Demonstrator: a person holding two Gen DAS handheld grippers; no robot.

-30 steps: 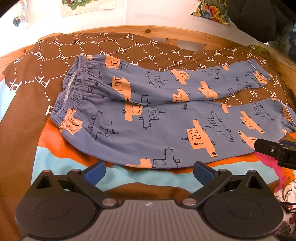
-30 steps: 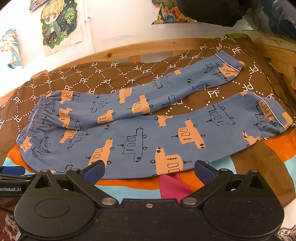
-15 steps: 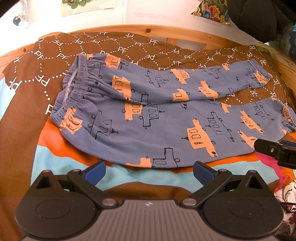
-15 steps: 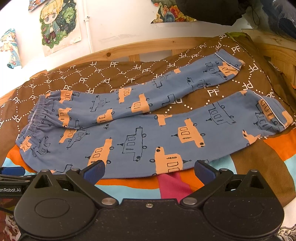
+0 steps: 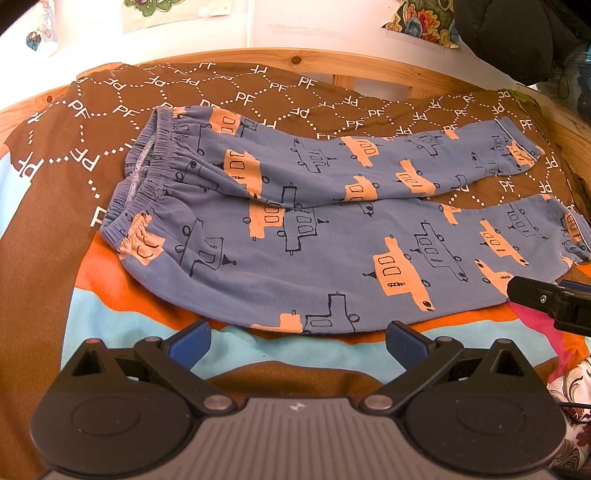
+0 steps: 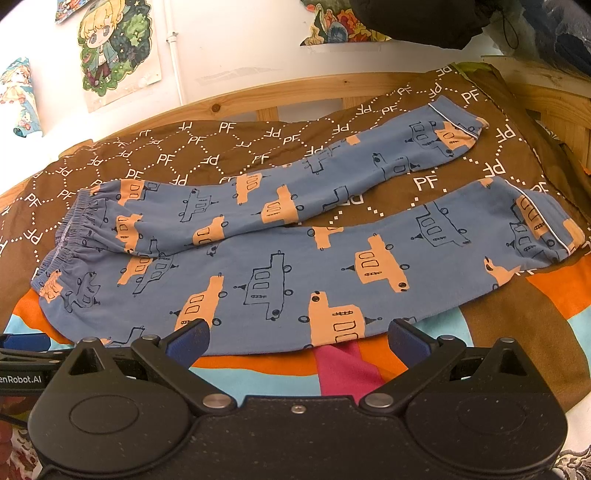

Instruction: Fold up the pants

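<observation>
Blue pants [image 5: 314,236] with orange and outlined vehicle prints lie flat on the bed, waistband [image 5: 147,177] to the left, cuffs to the right. The far leg angles away from the near leg, leaving a gap of brown cover between the cuffs. My left gripper [image 5: 297,341] hovers open just in front of the pants' near edge, holding nothing. My right gripper [image 6: 297,338] is open too, its fingertips at the near edge of the pants [image 6: 295,266] around the lower leg. The right gripper's finger [image 5: 546,299] shows at the right edge of the left wrist view.
A brown bedcover [image 5: 258,92] with white PF lettering and orange, light-blue and pink patches covers the bed. A wooden bed frame [image 5: 332,62] runs along the far side, with a white wall and posters [image 6: 118,48] behind. Dark clothing [image 6: 424,18] hangs top right.
</observation>
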